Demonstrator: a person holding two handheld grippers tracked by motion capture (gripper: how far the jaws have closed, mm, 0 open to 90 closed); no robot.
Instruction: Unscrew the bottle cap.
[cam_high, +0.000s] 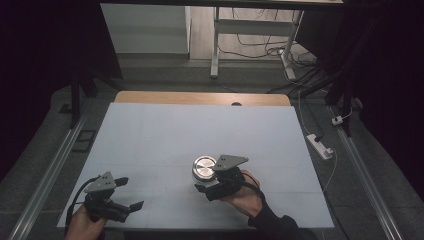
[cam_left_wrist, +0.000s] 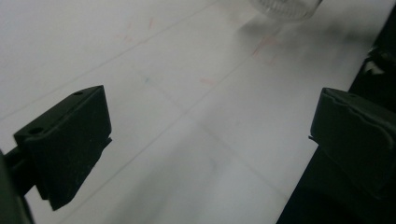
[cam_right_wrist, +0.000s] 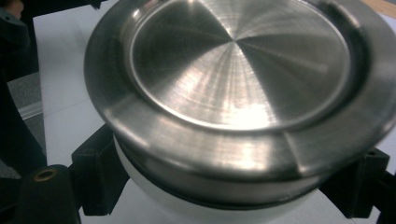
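Right gripper (cam_high: 207, 176) has its jaws either side of the jar (cam_high: 204, 168), touching the white body just under the steel lid (cam_right_wrist: 233, 70), so it's gripping it mid-tabletop (cam_high: 165, 135), toward the near edge. Left gripper (cam_high: 131, 193) sits wide open near the front left corner, holding nothing.

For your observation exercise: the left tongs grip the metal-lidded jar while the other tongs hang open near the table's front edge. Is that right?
Wrong side. The right tongs grip the jar; the right gripper view shows a jaw on each side of it under the lid. The left tongs hang open near the front edge, as the high view shows.
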